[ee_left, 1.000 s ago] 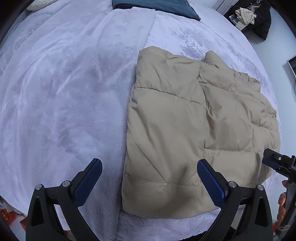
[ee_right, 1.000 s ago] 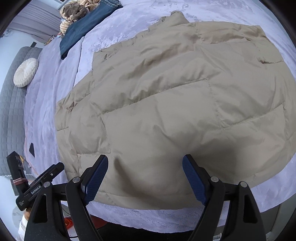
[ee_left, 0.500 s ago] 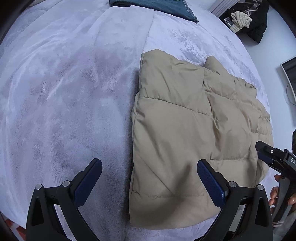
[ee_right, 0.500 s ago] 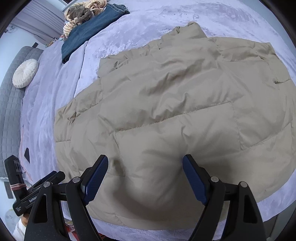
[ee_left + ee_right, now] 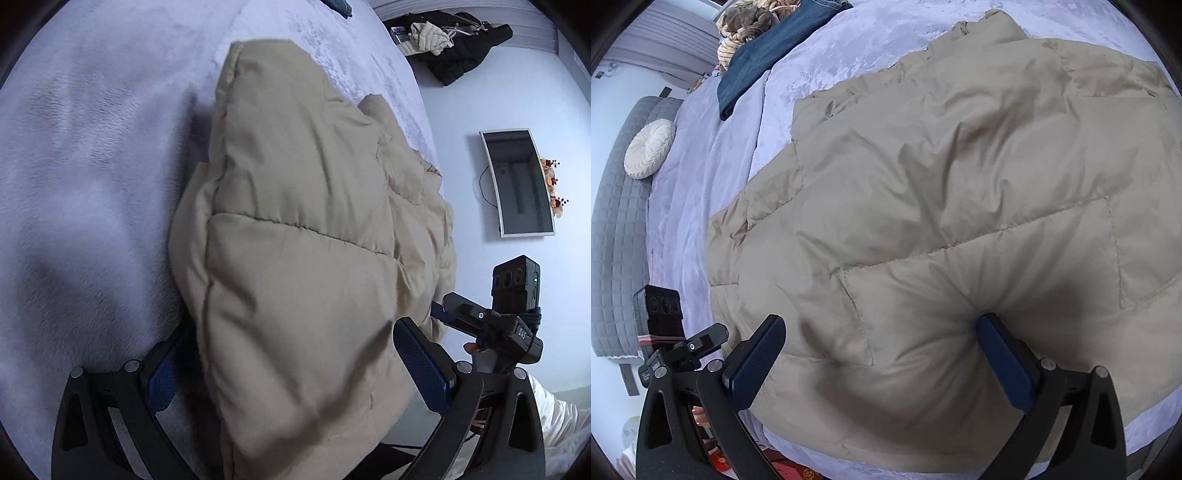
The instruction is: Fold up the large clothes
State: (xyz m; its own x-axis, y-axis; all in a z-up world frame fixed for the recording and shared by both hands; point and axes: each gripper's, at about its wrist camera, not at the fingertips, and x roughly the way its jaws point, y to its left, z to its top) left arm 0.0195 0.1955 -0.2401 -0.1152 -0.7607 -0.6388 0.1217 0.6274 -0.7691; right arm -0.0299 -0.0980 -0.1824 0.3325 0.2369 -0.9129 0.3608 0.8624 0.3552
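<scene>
Jacket is already folded into a puffy slab near the bed's foot edge, so we're partway. Left gripper and right gripper, just widened, straddle its near hem, unclenched; another fold's probably left.

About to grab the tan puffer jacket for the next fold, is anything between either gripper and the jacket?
Nothing visible. The left gripper and right gripper both sit open right at the tan puffer jacket, its near edge already between their fingers.
</scene>
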